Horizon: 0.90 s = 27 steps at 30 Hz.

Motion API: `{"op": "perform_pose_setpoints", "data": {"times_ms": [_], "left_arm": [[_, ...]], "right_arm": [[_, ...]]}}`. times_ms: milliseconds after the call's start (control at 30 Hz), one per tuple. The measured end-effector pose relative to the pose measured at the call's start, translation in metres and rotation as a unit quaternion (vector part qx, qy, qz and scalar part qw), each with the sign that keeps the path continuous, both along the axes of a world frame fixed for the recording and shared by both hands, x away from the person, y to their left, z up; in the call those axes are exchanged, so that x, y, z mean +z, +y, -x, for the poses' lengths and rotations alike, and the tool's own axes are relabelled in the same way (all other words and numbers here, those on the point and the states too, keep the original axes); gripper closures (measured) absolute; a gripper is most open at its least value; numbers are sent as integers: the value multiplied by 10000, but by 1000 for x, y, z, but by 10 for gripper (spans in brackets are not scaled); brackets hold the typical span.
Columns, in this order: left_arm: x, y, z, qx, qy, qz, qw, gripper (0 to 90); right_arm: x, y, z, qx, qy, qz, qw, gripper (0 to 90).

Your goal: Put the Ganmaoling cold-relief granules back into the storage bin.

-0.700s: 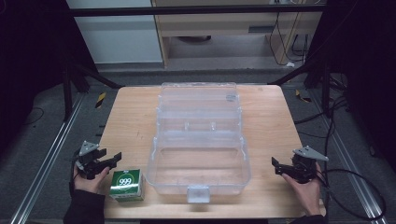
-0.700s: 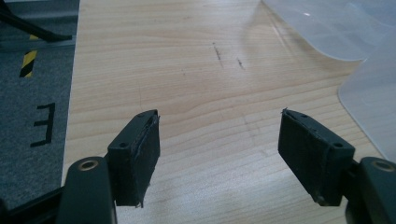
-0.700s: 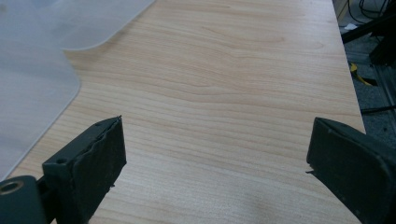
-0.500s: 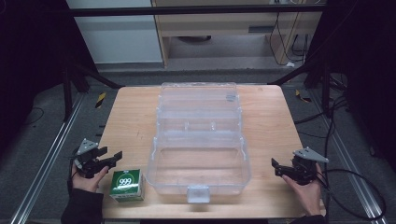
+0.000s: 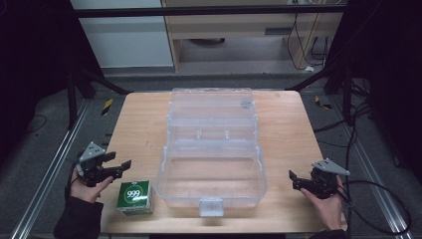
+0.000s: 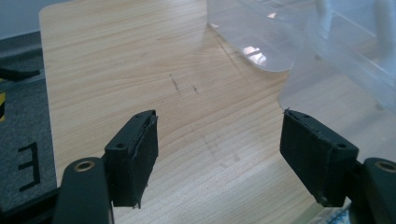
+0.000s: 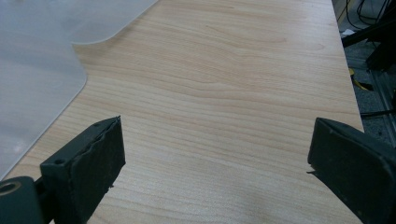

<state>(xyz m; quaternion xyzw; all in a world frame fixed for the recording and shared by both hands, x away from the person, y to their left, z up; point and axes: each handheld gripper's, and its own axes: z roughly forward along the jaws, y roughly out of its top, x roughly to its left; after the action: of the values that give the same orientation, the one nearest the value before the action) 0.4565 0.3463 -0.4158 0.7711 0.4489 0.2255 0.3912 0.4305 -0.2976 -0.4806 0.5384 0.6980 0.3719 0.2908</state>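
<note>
A clear plastic case [image 5: 211,149] lies open in the middle of the wooden table [image 5: 139,124], its lid folded back toward the far side. Beside the case's near left corner stands a small green box marked 999 [image 5: 134,197]. My left gripper [image 5: 119,162] hovers just left of that box, held by a hand at the table's left edge. Its jaws stand apart with nothing between them [image 6: 219,149], and the case's rounded wall [image 6: 327,56] lies ahead on the right. My right gripper [image 5: 293,180] is open near the front right, empty over bare wood [image 7: 215,163], with the case [image 7: 32,70] to its left.
Metal frame rails run along both sides of the table on the dark floor. Cables trail at the right [image 5: 378,199]. A cabinet and a shelf stand beyond the far edge. Bare wood lies left and right of the case.
</note>
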Motion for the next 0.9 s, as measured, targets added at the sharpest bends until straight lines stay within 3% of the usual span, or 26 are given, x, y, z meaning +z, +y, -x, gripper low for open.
{"op": "perform_pose_setpoints", "data": {"times_ms": [233,367,500,600,733,767,800,833,867,900], "left_arm": [[17,2,1,-440,45,40,9990,260],[26,1,2,-714,88,-174,9973,241],[38,-3,2,-1052,103,-457,9933,228],[43,-4,2,-1216,120,-521,9911,213],[47,-7,3,-1514,206,-591,9865,189],[47,-7,3,-1514,206,-591,9865,186],[49,-9,3,-1638,235,-713,9836,185],[49,-9,3,-1638,235,-713,9836,184],[51,-10,4,-1767,284,-789,9807,183],[52,-11,5,-1830,303,-822,9792,182]], "right_arm": [[1,-1,1,-11,-34,-9,10000,42],[-1,0,1,-16,-39,21,10000,38],[-1,-1,0,-10,-34,46,10000,37],[-2,-1,1,-2,-30,48,10000,34],[-2,-1,0,-8,-25,88,10000,34],[-2,-1,1,-10,-22,82,10000,34],[-2,-1,1,-14,-25,74,10000,34],[-2,-1,1,-5,-33,77,10000,34],[-2,-1,1,2,-26,73,10000,33],[-2,-1,1,1,-29,91,10000,33]]}}
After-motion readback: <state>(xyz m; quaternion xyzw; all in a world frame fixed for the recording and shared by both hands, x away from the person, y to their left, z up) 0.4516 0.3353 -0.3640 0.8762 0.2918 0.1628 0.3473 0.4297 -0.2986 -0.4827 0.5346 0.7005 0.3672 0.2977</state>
